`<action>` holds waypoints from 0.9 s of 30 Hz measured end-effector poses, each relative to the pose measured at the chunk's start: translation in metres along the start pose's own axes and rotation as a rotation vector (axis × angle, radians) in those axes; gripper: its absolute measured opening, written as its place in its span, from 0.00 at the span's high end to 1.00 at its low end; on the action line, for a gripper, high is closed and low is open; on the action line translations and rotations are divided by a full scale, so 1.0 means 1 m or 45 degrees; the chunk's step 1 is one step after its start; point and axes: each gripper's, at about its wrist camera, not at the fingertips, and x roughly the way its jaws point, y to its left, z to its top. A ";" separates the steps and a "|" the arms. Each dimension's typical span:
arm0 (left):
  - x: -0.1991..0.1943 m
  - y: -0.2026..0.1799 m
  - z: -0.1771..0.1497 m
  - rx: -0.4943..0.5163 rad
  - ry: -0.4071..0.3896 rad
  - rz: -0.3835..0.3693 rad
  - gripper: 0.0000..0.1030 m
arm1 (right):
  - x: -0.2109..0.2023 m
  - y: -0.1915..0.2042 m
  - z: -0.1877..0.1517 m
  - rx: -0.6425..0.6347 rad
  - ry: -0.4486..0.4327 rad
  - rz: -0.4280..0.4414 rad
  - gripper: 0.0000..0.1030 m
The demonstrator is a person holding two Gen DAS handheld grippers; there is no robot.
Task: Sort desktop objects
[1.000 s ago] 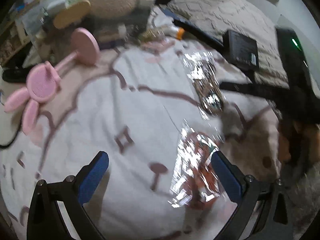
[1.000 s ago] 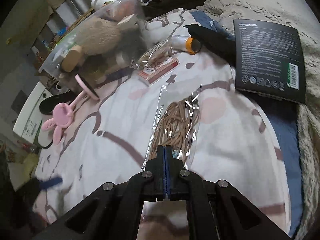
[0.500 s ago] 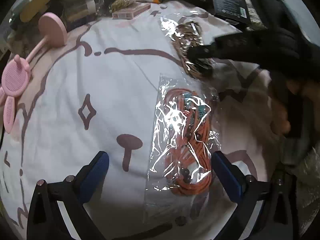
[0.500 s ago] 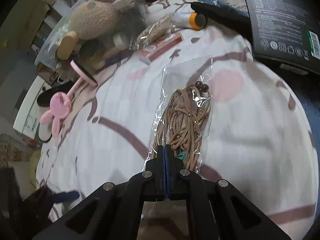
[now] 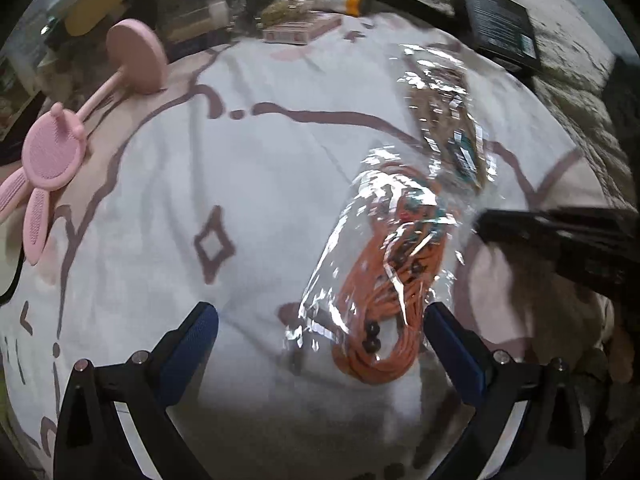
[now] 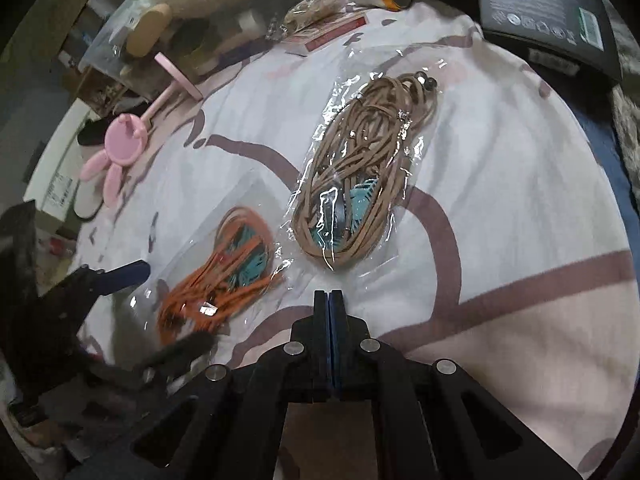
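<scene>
The bag of orange cord [image 5: 384, 280] lies flat on the white cartoon-print bedspread [image 5: 248, 184], its long axis running away from the left tool [image 5: 320, 344] and leaning a little to that tool's right; the coiled end with the dark beads is nearest the tool, the teal card inside at the far end. The left tool's blue pads stand wide apart, one on each side of the near end of this bag, the right pad just beside the plastic edge, and nothing is clamped; whether either pad touches the film cannot be told. The bag of tan cord [image 6: 360, 168] lies just ahead of the right tool [image 6: 329, 300], slightly to its right, its long axis also pointing away from the tool with the beaded end farthest and the teal card at the near end. The two bags lie near each other, the orange one ahead and to the left of the right tool; in the left wrist view they seem to overlap at their ends, but glare hides the edges. The right tool's fingers are pressed together with nothing between them, close above the bedspread just short of the tan bag. Far ahead and to the left of both tools lies a pink rabbit-shaped stand [image 5: 52, 160], and far ahead to the right a black box [image 6: 548, 8].
</scene>
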 end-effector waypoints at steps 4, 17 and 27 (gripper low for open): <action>0.002 0.012 0.006 -0.052 -0.011 0.023 0.00 | -0.012 0.006 0.000 -0.007 -0.031 0.056 0.94; -0.034 0.039 0.031 0.008 -0.165 -0.102 0.00 | -0.045 -0.017 0.077 -0.033 -0.278 -0.070 0.94; -0.020 0.018 0.058 0.101 -0.276 -0.319 0.00 | -0.030 -0.033 0.138 -0.004 -0.431 -0.177 0.94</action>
